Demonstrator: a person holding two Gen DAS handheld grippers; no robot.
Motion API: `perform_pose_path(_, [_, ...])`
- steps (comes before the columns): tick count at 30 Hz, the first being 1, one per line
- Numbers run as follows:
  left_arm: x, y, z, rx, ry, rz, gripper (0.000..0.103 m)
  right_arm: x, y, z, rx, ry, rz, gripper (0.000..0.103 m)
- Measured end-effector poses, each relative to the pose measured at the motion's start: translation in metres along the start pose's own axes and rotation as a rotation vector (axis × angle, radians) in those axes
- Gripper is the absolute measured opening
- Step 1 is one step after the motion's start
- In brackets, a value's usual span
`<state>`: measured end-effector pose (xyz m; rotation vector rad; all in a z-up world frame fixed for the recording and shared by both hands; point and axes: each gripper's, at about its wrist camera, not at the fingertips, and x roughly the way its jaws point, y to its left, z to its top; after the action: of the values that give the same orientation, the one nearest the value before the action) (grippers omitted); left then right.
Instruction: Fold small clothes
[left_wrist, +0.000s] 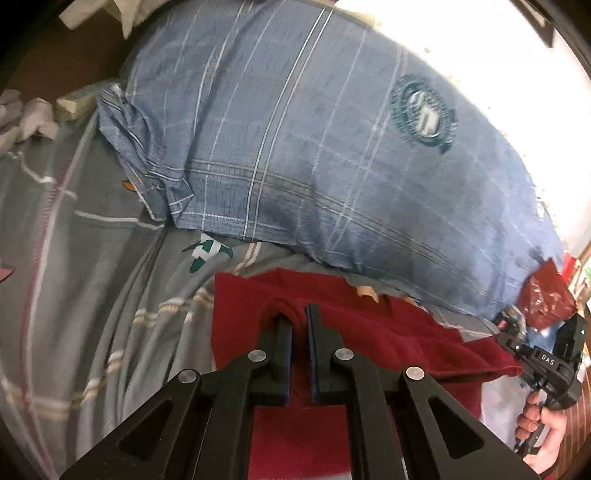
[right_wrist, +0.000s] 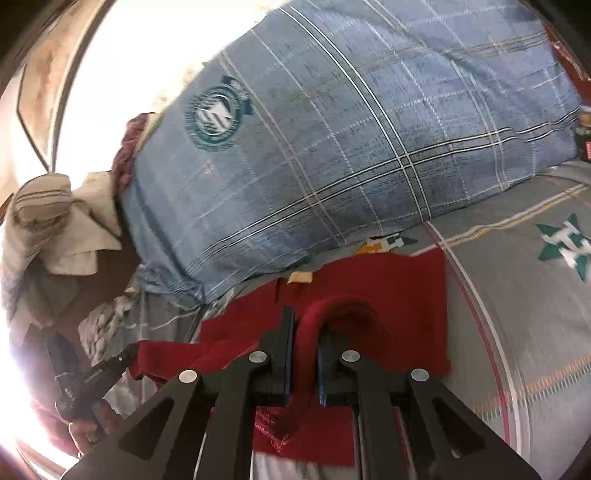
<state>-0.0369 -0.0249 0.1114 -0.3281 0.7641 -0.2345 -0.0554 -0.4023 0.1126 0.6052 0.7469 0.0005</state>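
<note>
1. Left wrist view: the left gripper (left_wrist: 299, 314) is clamped on a bunched fold of the red cloth (left_wrist: 369, 332), which loops over its left finger. The cloth lies on the grey sheet (left_wrist: 92, 295), spreading ahead and to the right toward the right gripper (left_wrist: 511, 338) at the frame's edge, held by a hand (left_wrist: 543, 432). The blue pillow (left_wrist: 314, 147) lies just beyond the cloth.

2. Right wrist view: the right gripper (right_wrist: 304, 317) is clamped on another red fold that arches over its right finger. The cloth (right_wrist: 388, 280) stretches left to the left gripper (right_wrist: 129, 354); glare there leaves that grip hard to read, though it seems closed on the hem.

3. Judgement: the cloth's long axis runs between the two grippers, each holding one end, neither nearer. The free part lies forward toward the pillow, so the fold would probably carry both held ends that way together.
</note>
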Motion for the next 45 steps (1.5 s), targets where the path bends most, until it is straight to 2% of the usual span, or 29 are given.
perform_pose_path(4, [0.058,-0.004,0.018,-0.018,0.039,0.021,0.006,0.042,-0.012,0.017,0.007,0.029,-0.076,0.009])
perform_pose_path(7, [0.097,0.002,0.026,-0.046,0.067,-0.013,0.009,0.071,-0.035,0.023,0.071,0.041,-0.094,0.01])
perform_pose_path(10, [0.116,0.01,0.029,-0.031,0.093,-0.026,0.015,0.086,-0.049,0.025,0.068,0.06,-0.101,0.019])
perform_pose_path(12, [0.121,0.014,0.03,-0.034,0.108,-0.026,0.016,0.086,-0.045,0.028,0.02,0.069,-0.128,0.024])
perform_pose_path(14, [0.119,0.014,0.032,-0.038,0.102,-0.034,0.022,0.077,-0.043,0.032,0.017,0.047,-0.112,0.031])
perform_pose_path(15, [0.117,0.014,0.031,-0.035,0.099,-0.039,0.024,0.07,-0.043,0.033,0.031,0.01,-0.113,0.051])
perform_pose_path(16, [0.116,0.014,0.031,-0.034,0.096,-0.045,0.031,0.058,-0.044,0.034,0.05,-0.049,-0.129,0.076])
perform_pose_path(17, [0.114,0.013,0.031,-0.032,0.084,-0.042,0.042,0.049,-0.046,0.035,0.062,-0.091,-0.132,0.08])
perform_pose_path(18, [0.107,0.014,0.03,-0.029,0.056,-0.016,0.073,0.042,-0.048,0.034,0.072,-0.113,-0.116,0.079])
perform_pose_path(19, [0.098,0.015,0.029,-0.028,0.016,0.007,0.088,0.038,-0.049,0.033,0.079,-0.107,-0.095,0.079])
perform_pose_path(20, [0.091,0.016,0.029,-0.031,-0.037,0.006,0.088,0.037,-0.049,0.031,0.083,-0.088,-0.074,0.078])
perform_pose_path(21, [0.088,0.017,0.031,-0.034,-0.041,-0.011,0.088,0.036,-0.048,0.028,0.08,-0.08,-0.064,0.076])
perform_pose_path(23, [0.089,0.019,0.033,-0.046,-0.026,-0.024,0.088,0.04,-0.039,0.022,0.04,-0.065,-0.065,0.072])
perform_pose_path(25, [0.089,0.02,0.031,-0.047,-0.033,-0.017,0.088,0.05,-0.029,0.018,-0.007,-0.029,-0.074,0.058])
perform_pose_path(27, [0.093,0.018,0.028,-0.03,-0.013,-0.002,0.088,0.063,-0.016,0.016,-0.055,0.007,-0.08,0.053])
perform_pose_path(31, [0.104,0.017,0.024,-0.019,0.03,0.022,0.088,0.089,-0.002,0.012,-0.136,0.056,-0.154,0.053])
perform_pose_path(35, [0.119,0.011,0.022,0.006,0.065,0.082,0.087,0.113,-0.003,0.015,-0.16,0.108,-0.207,0.055])
perform_pose_path(38, [0.127,0.01,0.021,0.013,0.081,0.106,0.087,0.122,-0.003,0.022,-0.192,0.106,-0.239,0.055])
perform_pose_path(45, [0.138,0.009,0.02,0.027,0.091,0.136,0.087,0.156,-0.012,0.028,-0.208,0.169,-0.317,0.054])
